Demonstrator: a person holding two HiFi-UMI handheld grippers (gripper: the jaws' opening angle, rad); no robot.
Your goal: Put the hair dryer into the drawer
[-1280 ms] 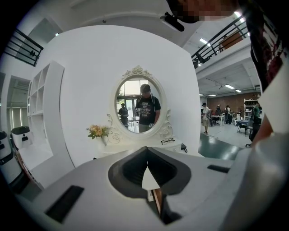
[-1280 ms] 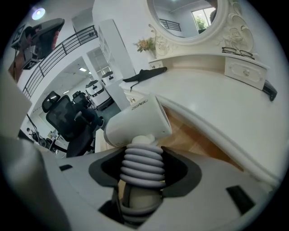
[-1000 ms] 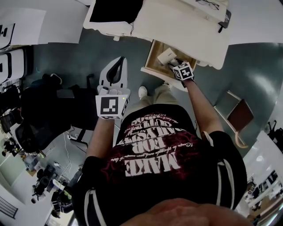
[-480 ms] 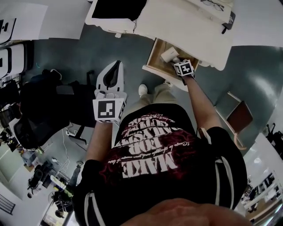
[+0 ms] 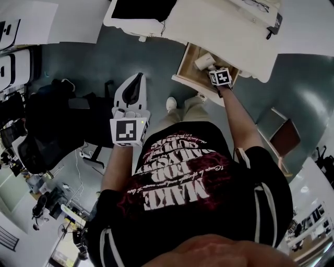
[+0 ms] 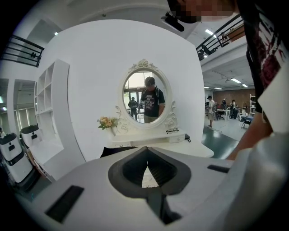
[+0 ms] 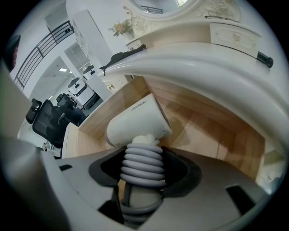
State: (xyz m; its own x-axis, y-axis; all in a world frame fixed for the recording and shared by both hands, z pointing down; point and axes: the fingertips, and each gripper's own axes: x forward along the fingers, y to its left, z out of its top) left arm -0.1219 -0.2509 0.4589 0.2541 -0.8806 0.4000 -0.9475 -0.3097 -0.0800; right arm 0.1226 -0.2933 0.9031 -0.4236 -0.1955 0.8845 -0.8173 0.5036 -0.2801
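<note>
The white hair dryer (image 5: pixel 204 61) lies in the open wooden drawer (image 5: pixel 186 66) under the white dressing table (image 5: pixel 224 28). My right gripper (image 5: pixel 212 70) reaches into the drawer and is shut on the dryer's handle. In the right gripper view the dryer's body (image 7: pixel 135 119) points away over the drawer's floor (image 7: pixel 207 131). Its handle, wrapped in grey cord (image 7: pixel 142 164), sits between the jaws of the right gripper (image 7: pixel 142 173). My left gripper (image 5: pixel 138 79) hangs over the floor, left of the drawer. It is shut with nothing in it, and its jaw tips meet in the left gripper view (image 6: pixel 147 151).
A black cloth (image 5: pixel 141 9), glasses (image 6: pixel 172 131) and a dark object (image 5: pixel 275 23) lie on the dressing table. An oval mirror (image 6: pixel 146 94) and flowers (image 6: pixel 107 122) stand at its back. A black office chair (image 5: pixel 47 130) is at the left and a stool (image 5: pixel 282 138) at the right.
Little differs: my right gripper keeps the hair dryer inside the drawer, slightly deeper than before. My left gripper has drifted a little toward my body. The head view has shifted slightly.
</note>
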